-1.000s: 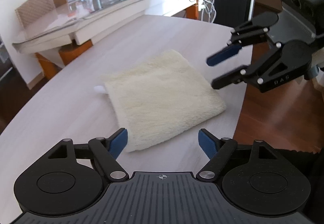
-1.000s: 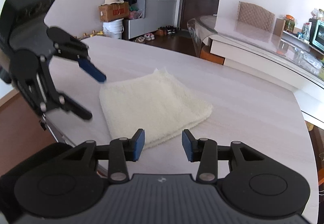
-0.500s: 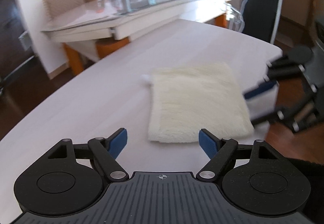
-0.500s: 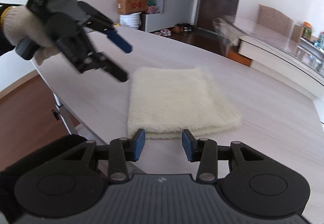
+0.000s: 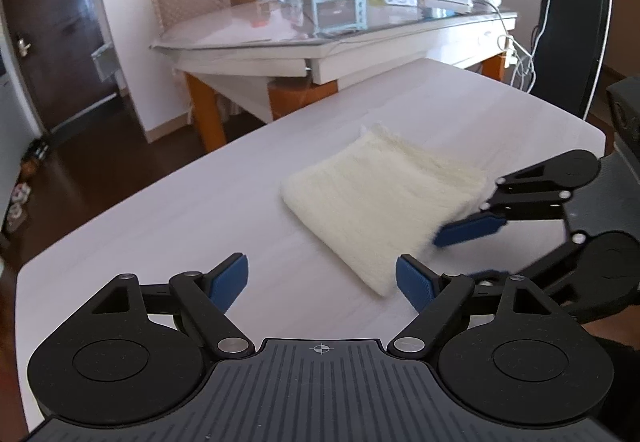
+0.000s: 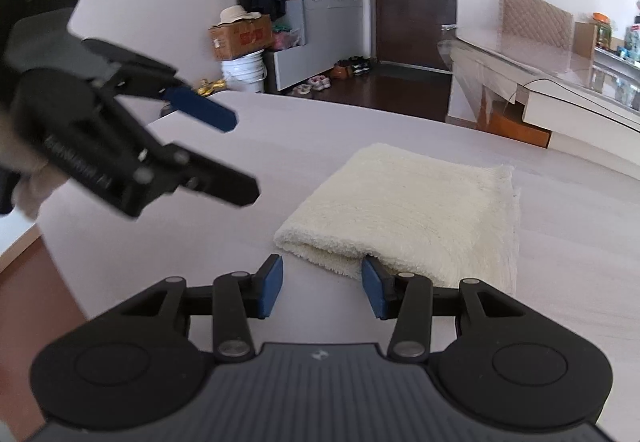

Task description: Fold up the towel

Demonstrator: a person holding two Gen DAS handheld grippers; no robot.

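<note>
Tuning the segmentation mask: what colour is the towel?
Cream, plain, no pattern: the towel shows best in the right wrist view.

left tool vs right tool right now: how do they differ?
Left tool stands wider open; right tool is narrower, jaws opening. Left tool has only bare table between its pads, off the towel; right tool sits at the towel's near edge, one pad against the pile. Shared: black bodies, blue pads, neither gripping anything.

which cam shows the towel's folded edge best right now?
Right wrist view: the towel has its rounded fold facing the lens, layers visible, just ahead of the opening right gripper. Left wrist view shows the towel mostly from above, its near corner partly hidden by that gripper.
</note>
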